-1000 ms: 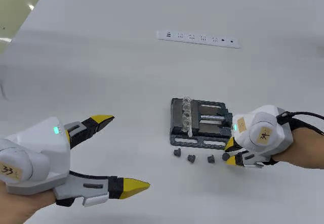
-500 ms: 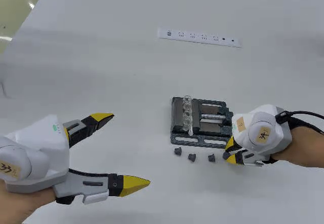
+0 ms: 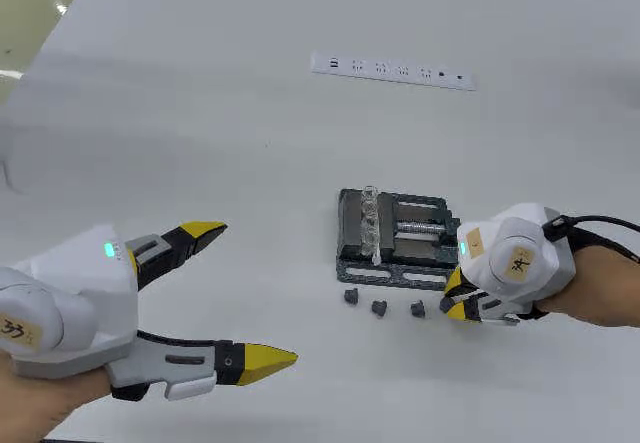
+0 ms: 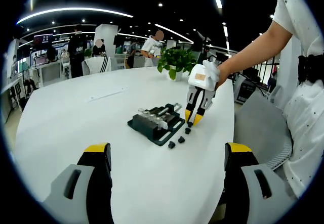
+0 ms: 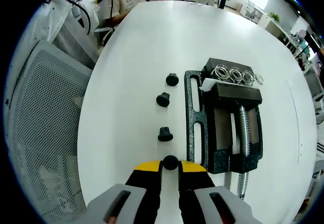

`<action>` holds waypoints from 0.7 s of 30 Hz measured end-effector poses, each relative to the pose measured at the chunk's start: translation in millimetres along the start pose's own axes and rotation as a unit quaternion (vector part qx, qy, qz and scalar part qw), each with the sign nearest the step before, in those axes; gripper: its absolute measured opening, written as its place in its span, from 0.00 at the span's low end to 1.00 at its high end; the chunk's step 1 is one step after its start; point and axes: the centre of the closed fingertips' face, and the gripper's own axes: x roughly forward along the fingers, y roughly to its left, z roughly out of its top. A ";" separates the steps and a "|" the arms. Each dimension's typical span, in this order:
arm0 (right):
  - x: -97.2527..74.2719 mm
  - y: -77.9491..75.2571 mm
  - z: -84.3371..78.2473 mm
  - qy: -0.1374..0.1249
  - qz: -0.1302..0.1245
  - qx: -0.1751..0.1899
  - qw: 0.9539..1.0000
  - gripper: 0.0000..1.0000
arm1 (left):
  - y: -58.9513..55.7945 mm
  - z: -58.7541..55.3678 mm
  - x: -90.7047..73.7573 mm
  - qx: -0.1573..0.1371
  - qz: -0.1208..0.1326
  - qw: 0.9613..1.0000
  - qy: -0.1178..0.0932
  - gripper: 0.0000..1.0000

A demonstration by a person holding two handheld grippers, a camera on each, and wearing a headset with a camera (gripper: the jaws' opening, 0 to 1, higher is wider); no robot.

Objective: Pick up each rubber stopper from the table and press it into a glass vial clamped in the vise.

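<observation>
A black vise (image 3: 410, 248) sits on the white table with a row of glass vials (image 3: 370, 221) clamped in it. Three black rubber stoppers (image 3: 379, 308) lie in a row in front of the vise. A fourth stopper (image 5: 170, 161) is pinched between the yellow tips of my right gripper (image 5: 170, 166), low over the table beside the vise (image 5: 223, 123). In the head view my right gripper (image 3: 452, 300) is at the right end of the stopper row. My left gripper (image 3: 237, 296) hovers wide open at the lower left, far from the vise (image 4: 154, 124).
A white power strip (image 3: 392, 72) lies on the table beyond the vise. A cable (image 3: 600, 231) trails from my right hand. A mesh chair (image 5: 45, 133) stands at the table's edge. People and a potted plant (image 4: 177, 61) are beyond the far side.
My right gripper stays low at the rightmost stopper and has edged slightly toward the vise. My left gripper holds open in place.
</observation>
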 end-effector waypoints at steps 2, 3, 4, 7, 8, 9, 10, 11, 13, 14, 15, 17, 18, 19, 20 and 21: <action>0.2 0.0 0.2 -0.001 0.000 0.002 1.000 0.08 | 0.0 -0.4 0.1 0.000 -0.001 1.000 0.000 0.92; 0.6 -0.2 -0.2 -0.001 0.000 0.003 1.000 0.08 | 0.1 -0.4 0.1 0.000 -0.001 1.000 0.000 0.92; 0.8 -0.3 -0.3 -0.001 0.000 0.003 1.000 0.07 | 0.1 -0.1 0.1 0.001 -0.001 1.000 0.000 0.92; 0.0 0.8 1.1 -0.004 0.002 0.005 1.000 0.07 | 0.3 -0.3 0.0 0.001 -0.001 1.000 -0.001 0.92; -0.4 0.9 1.3 -0.003 0.001 0.005 1.000 0.07 | 0.4 -0.7 -0.1 0.001 -0.001 1.000 0.000 0.92; -0.5 0.7 1.8 -0.005 0.002 0.006 1.000 0.07 | 0.4 -1.0 -0.1 0.002 -0.001 1.000 0.000 0.92; -1.1 0.5 2.4 -0.006 0.001 0.008 1.000 0.07 | 0.5 -1.0 -0.2 0.002 -0.001 1.000 0.000 0.92; -3.7 0.3 3.1 -0.006 0.001 0.010 1.000 0.07 | 0.5 -0.8 -0.3 0.002 -0.002 1.000 0.000 0.92; -7.5 1.1 5.2 -0.010 0.002 0.013 1.000 0.07 | 0.6 -1.1 -0.4 0.002 -0.002 1.000 0.000 0.92; -9.1 1.4 6.0 -0.011 0.002 0.014 1.000 0.07 | 0.6 -1.0 -0.4 0.003 -0.002 1.000 0.000 0.92; -11.1 1.8 7.0 -0.012 0.003 0.016 1.000 0.07 | 0.6 -0.9 -0.4 0.003 -0.002 1.000 0.000 0.92; -13.2 1.9 7.8 -0.013 0.002 0.015 1.000 0.07 | 0.7 -0.8 -0.5 0.003 -0.002 1.000 -0.001 0.92; -16.3 1.9 9.0 -0.014 0.001 0.016 1.000 0.07 | 0.9 -0.9 -0.6 0.003 -0.002 1.000 -0.001 0.92; -18.6 2.1 9.9 -0.015 0.001 0.016 1.000 0.07 | 1.0 -1.0 -0.6 0.004 -0.002 1.000 0.000 0.92; -20.2 1.9 10.6 -0.016 0.000 0.015 1.000 0.07 | 0.8 -0.8 -0.6 0.005 -0.003 1.000 -0.001 0.92; -21.3 1.2 11.0 -0.017 -0.001 0.015 1.000 0.07 | 0.6 -0.7 -0.7 0.005 -0.003 1.000 -0.001 0.92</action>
